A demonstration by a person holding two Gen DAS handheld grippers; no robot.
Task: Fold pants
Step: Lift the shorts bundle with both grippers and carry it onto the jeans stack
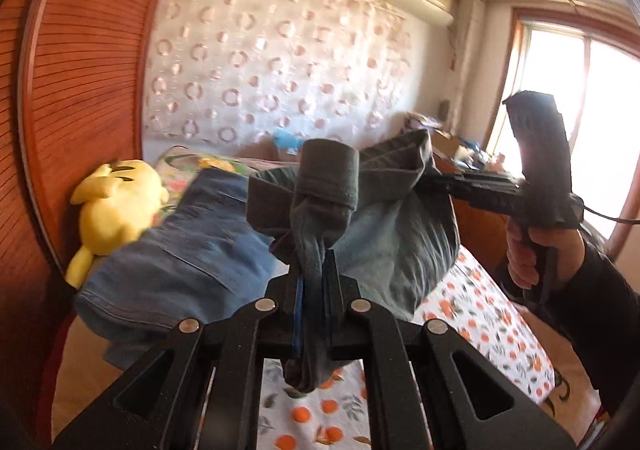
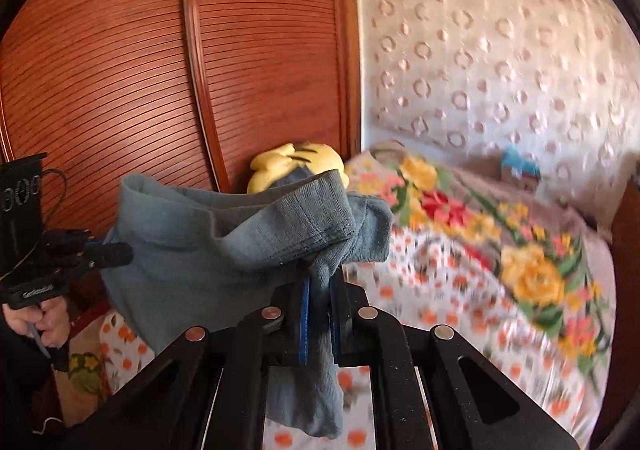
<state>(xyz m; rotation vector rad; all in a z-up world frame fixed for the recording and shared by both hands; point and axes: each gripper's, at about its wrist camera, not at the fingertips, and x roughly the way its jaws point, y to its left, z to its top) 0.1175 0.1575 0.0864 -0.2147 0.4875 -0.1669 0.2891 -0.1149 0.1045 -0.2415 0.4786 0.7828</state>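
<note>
Grey-blue pants (image 1: 392,217) hang in the air between my two grippers, above the bed. My left gripper (image 1: 318,274) is shut on a bunched part of the pants near the waistband. My right gripper (image 2: 320,286) is shut on another bunched edge of the pants (image 2: 224,250). In the left wrist view the right gripper (image 1: 424,179) reaches in from the right and its tips are hidden in the fabric. In the right wrist view the left gripper (image 2: 116,254) sits at the far left, touching the cloth.
A bed with an orange-print sheet (image 1: 480,314) lies below. A folded blue denim garment (image 1: 188,250) and a yellow plush toy (image 1: 116,209) lie at its left by the wooden wardrobe (image 2: 160,69). A floral blanket (image 2: 500,234) covers the far side.
</note>
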